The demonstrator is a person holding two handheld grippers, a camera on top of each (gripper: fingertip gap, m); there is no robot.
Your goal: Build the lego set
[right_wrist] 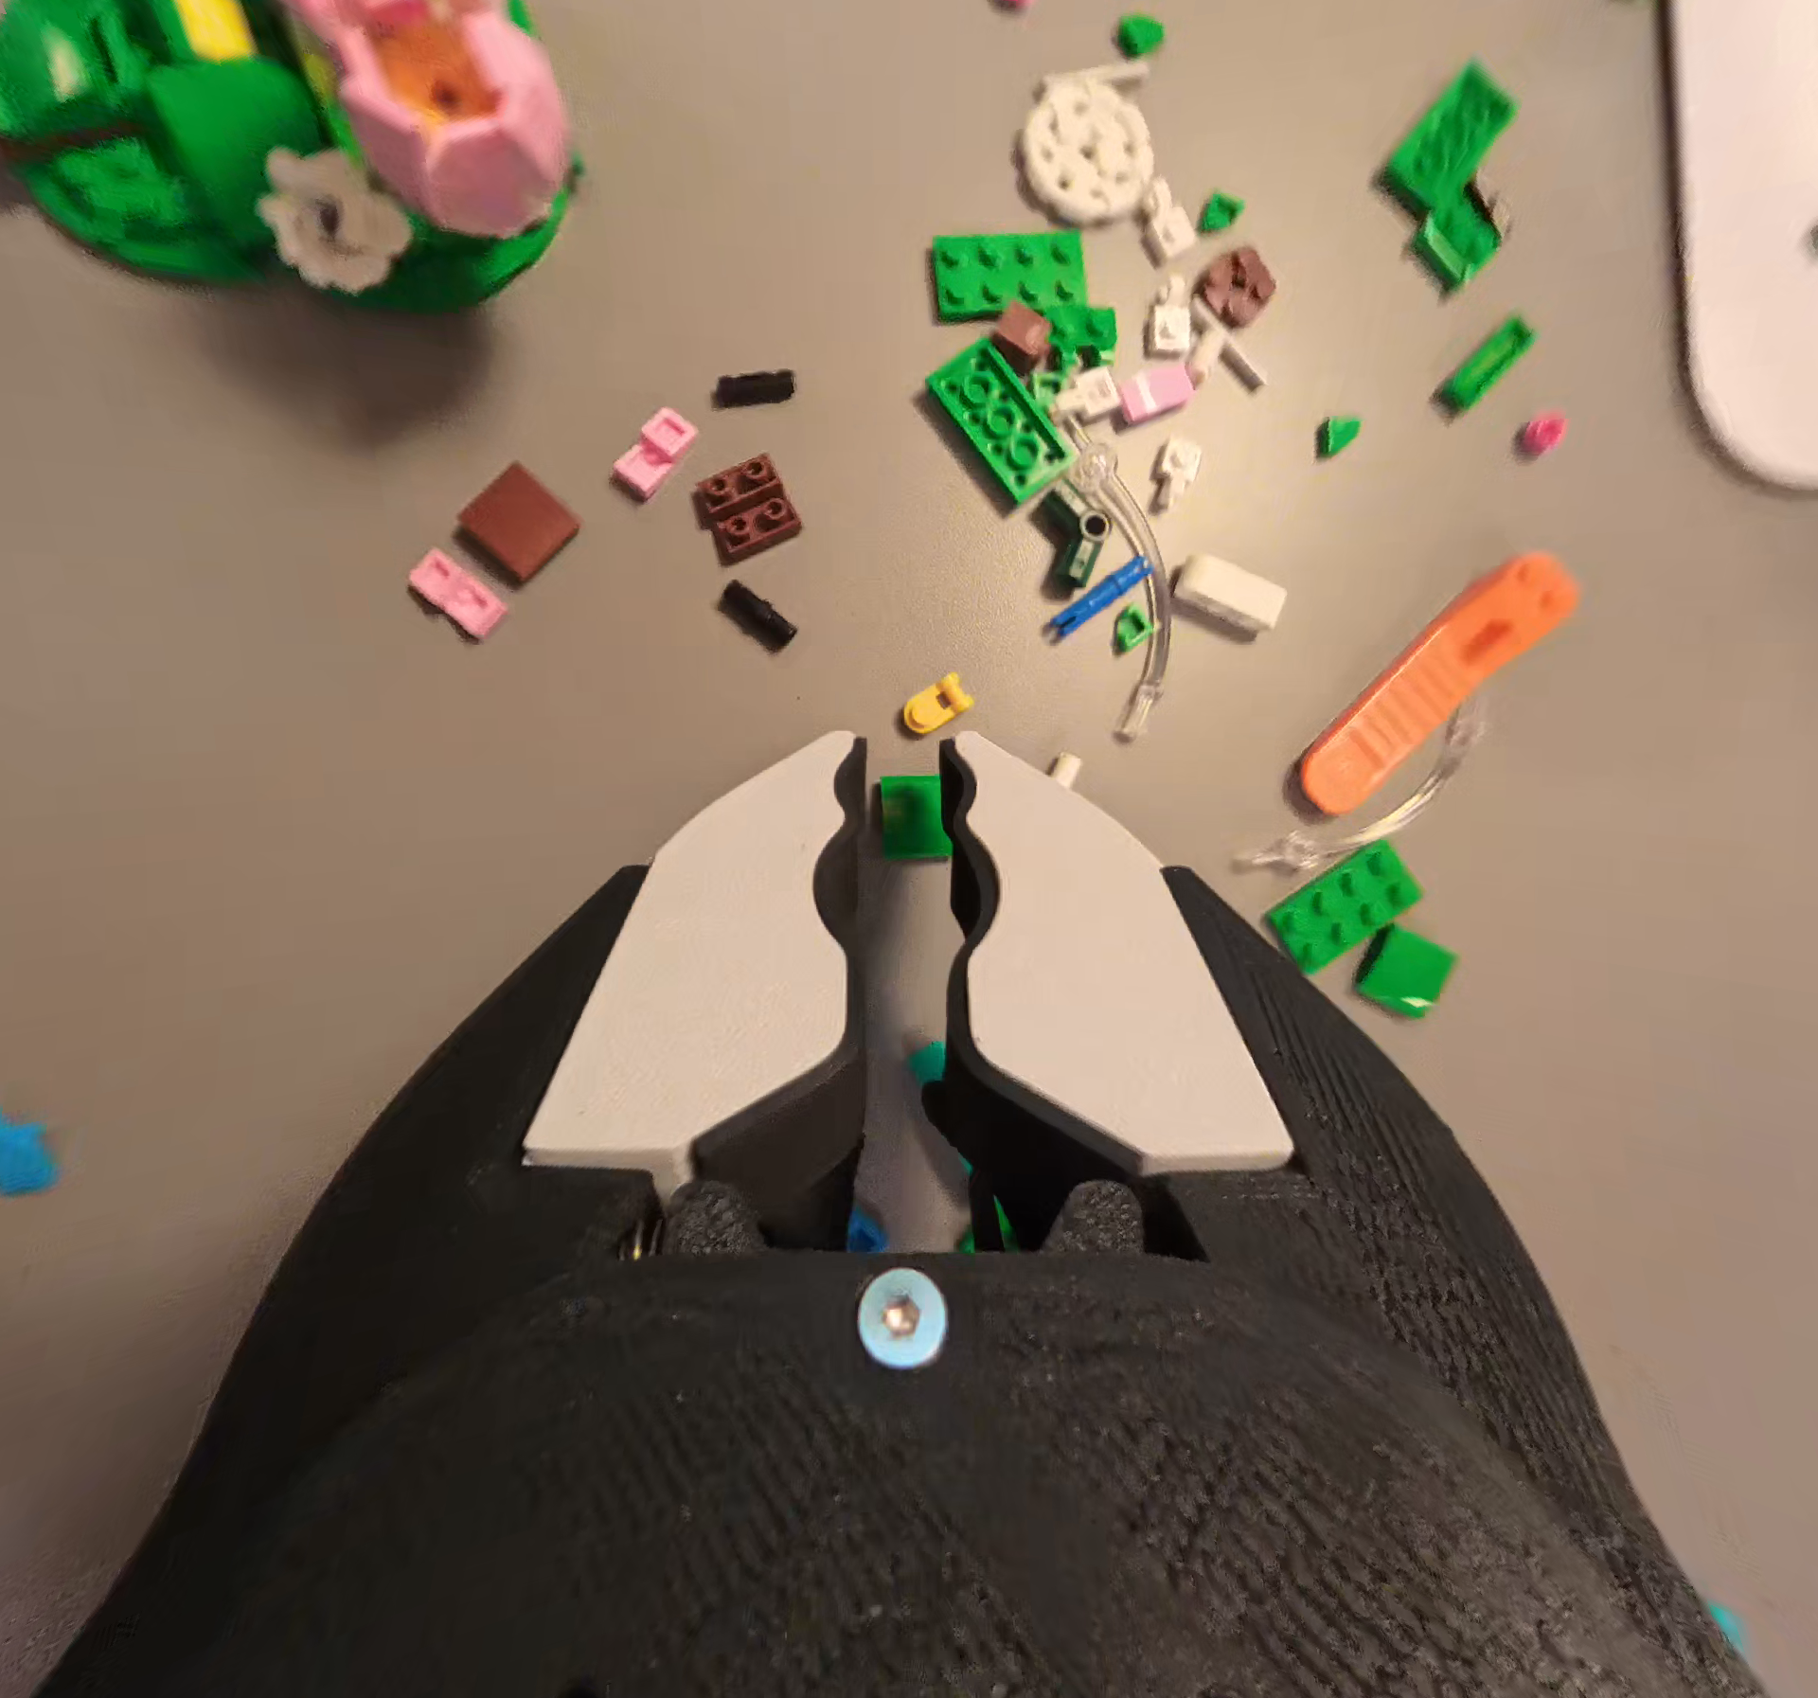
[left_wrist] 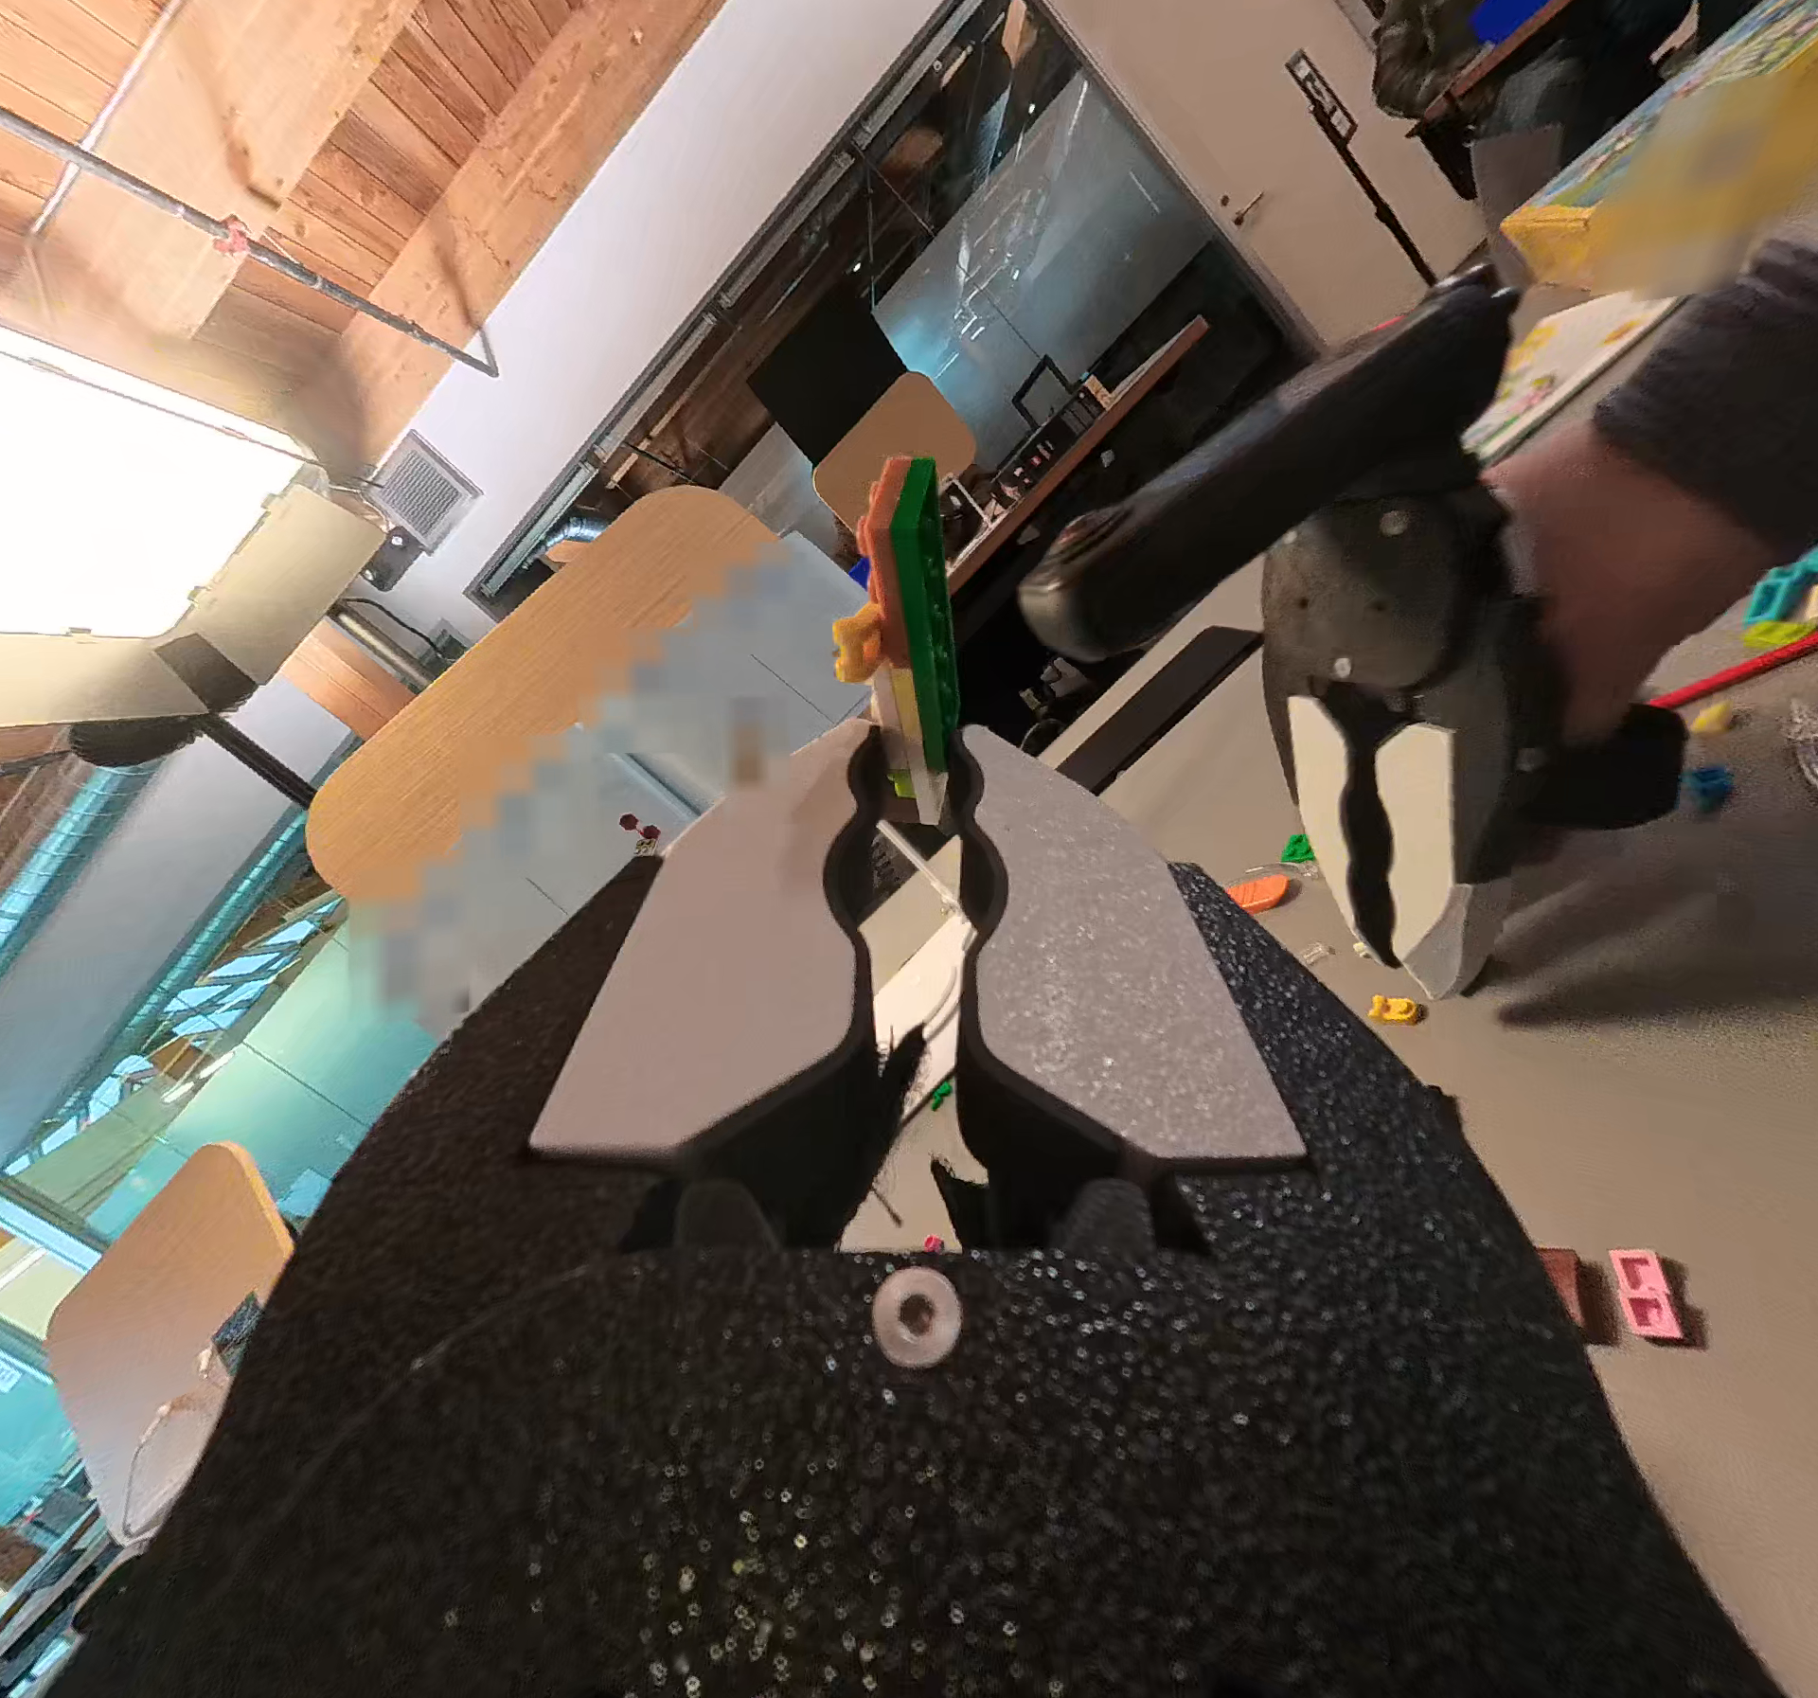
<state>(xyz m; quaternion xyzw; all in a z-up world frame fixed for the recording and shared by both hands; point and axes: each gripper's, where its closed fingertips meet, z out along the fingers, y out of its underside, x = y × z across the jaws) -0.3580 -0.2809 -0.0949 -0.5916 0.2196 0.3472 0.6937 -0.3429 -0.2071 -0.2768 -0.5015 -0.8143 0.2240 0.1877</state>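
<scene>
My left gripper (left_wrist: 915, 746) is shut on a small lego assembly (left_wrist: 920, 588): a green plate backed by an orange plate, with a yellow clip and white bricks at its base. It holds the assembly upright in the air. My right gripper (right_wrist: 905, 750) points down at the grey table (right_wrist: 787, 175), its fingers closed on a small green tile (right_wrist: 910, 816). It also shows in the left wrist view (left_wrist: 1397, 952), held by a hand just above the table. A yellow clip piece (right_wrist: 937, 702) lies just beyond its tips.
A built green and pink flower model (right_wrist: 295, 96) stands at the far left. Loose green, white, brown, pink and black pieces (right_wrist: 1003, 401) are scattered ahead. An orange brick separator (right_wrist: 1436, 682) lies at right, a white object (right_wrist: 1741, 175) at the far right edge.
</scene>
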